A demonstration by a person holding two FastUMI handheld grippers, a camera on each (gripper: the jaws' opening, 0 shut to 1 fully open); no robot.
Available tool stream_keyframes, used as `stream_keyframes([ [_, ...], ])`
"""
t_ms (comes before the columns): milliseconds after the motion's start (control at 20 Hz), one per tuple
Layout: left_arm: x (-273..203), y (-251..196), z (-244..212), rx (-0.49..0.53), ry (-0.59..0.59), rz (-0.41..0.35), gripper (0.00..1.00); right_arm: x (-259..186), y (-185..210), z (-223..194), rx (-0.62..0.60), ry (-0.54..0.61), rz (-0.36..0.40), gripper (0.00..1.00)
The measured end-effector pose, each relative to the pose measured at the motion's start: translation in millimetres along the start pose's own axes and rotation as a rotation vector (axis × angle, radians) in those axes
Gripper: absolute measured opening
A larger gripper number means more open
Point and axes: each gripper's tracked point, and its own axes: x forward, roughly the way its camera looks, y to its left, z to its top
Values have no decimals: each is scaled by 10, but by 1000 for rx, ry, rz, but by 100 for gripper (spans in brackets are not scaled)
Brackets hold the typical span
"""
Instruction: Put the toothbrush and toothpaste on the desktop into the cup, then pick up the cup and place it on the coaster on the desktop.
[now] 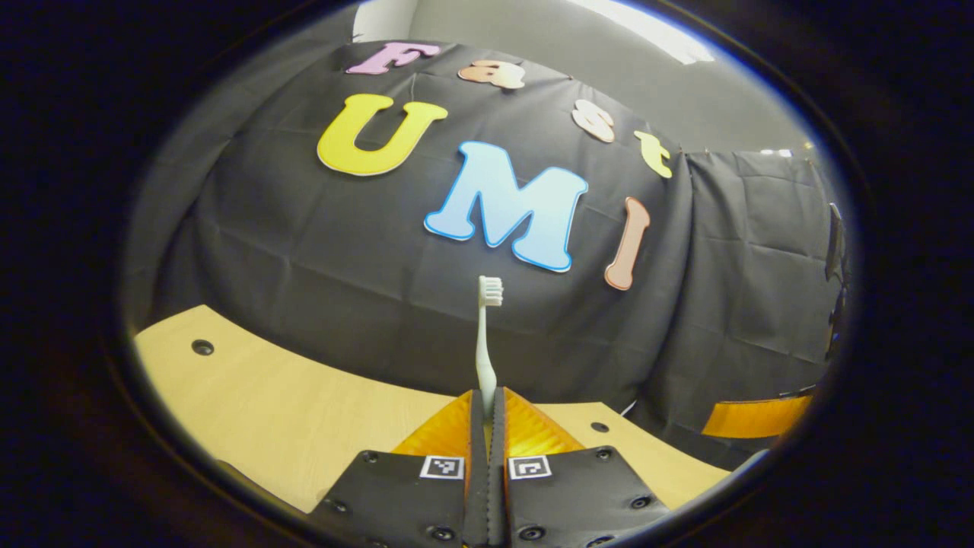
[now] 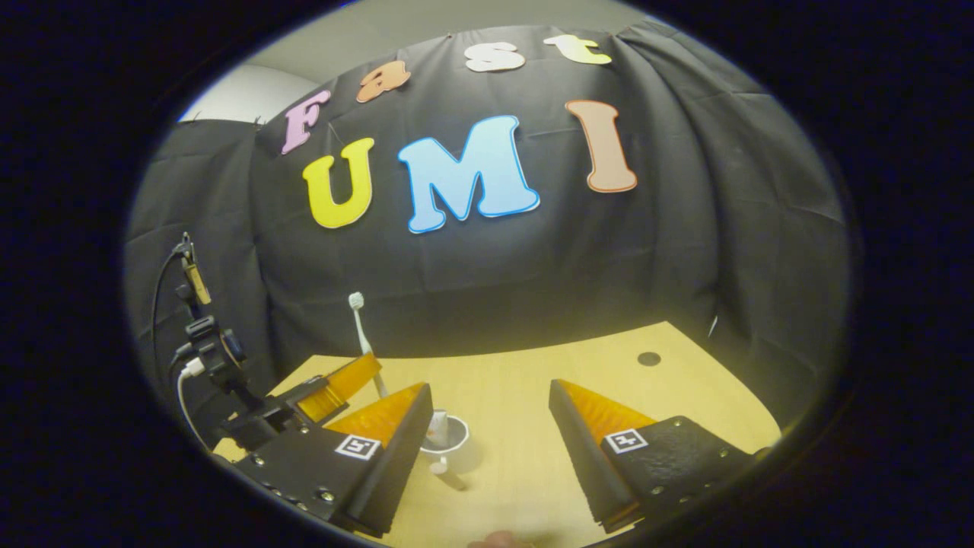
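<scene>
toothbrush (image 1: 485, 335): upright, bristles up, handle clamped low between the left gripper's (image 1: 488, 399) fingers; in the right gripper view it stands above and just behind the cup, held clear of the tabletop.
cup (image 2: 447, 435): white, on the tabletop (image 2: 525, 396), partly hidden behind the right gripper's left finger (image 2: 380, 426); something pale seems to sit inside, too small to tell if it is the toothpaste.
left gripper: clenched on the toothbrush handle.
right gripper (image 2: 487, 434): fingers spread wide, holding nothing, low over the tabletop near the cup.
coaster: cannot place it from here.
risk: the narrow handle could twist or slip in the grip; lowered off-centre, its end may catch the rim and tip the cup; the right gripper's finger sits close enough to nudge it.
</scene>
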Motion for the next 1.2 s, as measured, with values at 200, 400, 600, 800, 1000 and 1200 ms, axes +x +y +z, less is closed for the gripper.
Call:
stream_keyframes([
  [200, 183, 1, -238, 10, 29, -3, 7, -77, -71, -147, -17, 39, -7, 92],
  [400, 221, -41, -551, 41, 87, -12, 7, -93, -86, -187, -3, 58, 1, 92],
  [600, 201, -89, -650, 78, 100, -27, 7, -65, -56, -217, 12, 69, 12, 92],
  [800, 179, -129, -626, 88, 108, -37, 8, -51, 6, -256, 13, 81, 25, 92],
  [1000, 125, -135, -613, 71, 115, -39, 8, -61, 40, -264, 12, 86, 28, 92],
  [1200, 64, -177, -646, 59, 116, -57, 8, -81, 73, -284, 27, 92, 31, 92],
])
